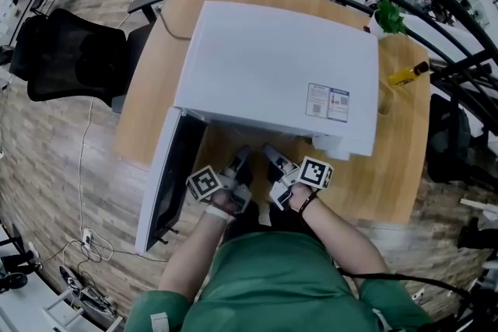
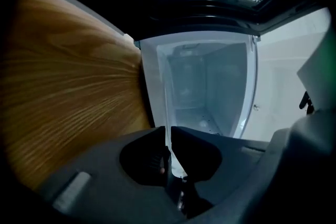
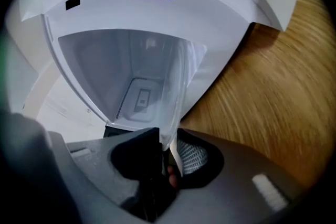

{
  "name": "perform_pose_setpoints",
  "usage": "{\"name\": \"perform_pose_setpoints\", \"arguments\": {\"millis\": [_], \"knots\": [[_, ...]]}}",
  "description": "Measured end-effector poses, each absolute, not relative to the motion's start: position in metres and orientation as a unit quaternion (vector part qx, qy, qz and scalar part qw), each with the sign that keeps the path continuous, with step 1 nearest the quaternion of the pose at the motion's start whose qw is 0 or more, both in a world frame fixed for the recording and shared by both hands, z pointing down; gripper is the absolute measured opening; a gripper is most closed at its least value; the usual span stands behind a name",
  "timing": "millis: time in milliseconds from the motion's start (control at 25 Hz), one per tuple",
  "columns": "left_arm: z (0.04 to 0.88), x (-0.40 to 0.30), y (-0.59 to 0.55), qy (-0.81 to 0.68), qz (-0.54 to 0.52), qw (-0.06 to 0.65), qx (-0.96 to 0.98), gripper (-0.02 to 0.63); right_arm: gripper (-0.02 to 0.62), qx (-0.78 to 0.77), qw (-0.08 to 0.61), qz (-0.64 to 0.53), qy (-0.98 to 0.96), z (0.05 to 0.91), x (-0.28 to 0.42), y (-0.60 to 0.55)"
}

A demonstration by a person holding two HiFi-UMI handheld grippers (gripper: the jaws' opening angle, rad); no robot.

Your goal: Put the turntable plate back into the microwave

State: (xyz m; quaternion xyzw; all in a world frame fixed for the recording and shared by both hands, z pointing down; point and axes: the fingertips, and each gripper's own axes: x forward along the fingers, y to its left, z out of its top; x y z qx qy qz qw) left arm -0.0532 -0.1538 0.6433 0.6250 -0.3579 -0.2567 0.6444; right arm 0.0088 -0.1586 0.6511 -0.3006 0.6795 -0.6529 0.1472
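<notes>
Both arms reach forward, side by side. The left gripper and right gripper each pinch the near rim of the plate, jaws narrow. The plate is clear, round glass, hard to see from above. It sits at the mouth of the white microwave on the wood table.

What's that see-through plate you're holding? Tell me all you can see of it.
The glass plate is clear and thin, with a curved rim. The left tool and the right tool each pinch that rim, holding it just outside the open microwave, whose pale cavity shows through the glass.
</notes>
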Motion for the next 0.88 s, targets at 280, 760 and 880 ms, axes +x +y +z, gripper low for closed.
{"name": "perform_pose_setpoints", "arguments": {"millis": [280,760,880], "knots": [[0.645,-0.051,-0.169,-0.362,-0.245,0.641,0.631,0.043,0.071,-0.348,0.097,-0.625,0.692,0.648,0.012,-0.156],[0.647,-0.039,-0.173,-0.353,-0.224,0.642,0.643,0.044,0.037,-0.383,0.122,-0.629,0.665,0.651,0.023,-0.173],[0.649,-0.038,-0.174,-0.361,-0.226,0.643,0.637,0.031,0.037,-0.384,0.121,-0.63,0.664,0.652,0.023,-0.174]]}}
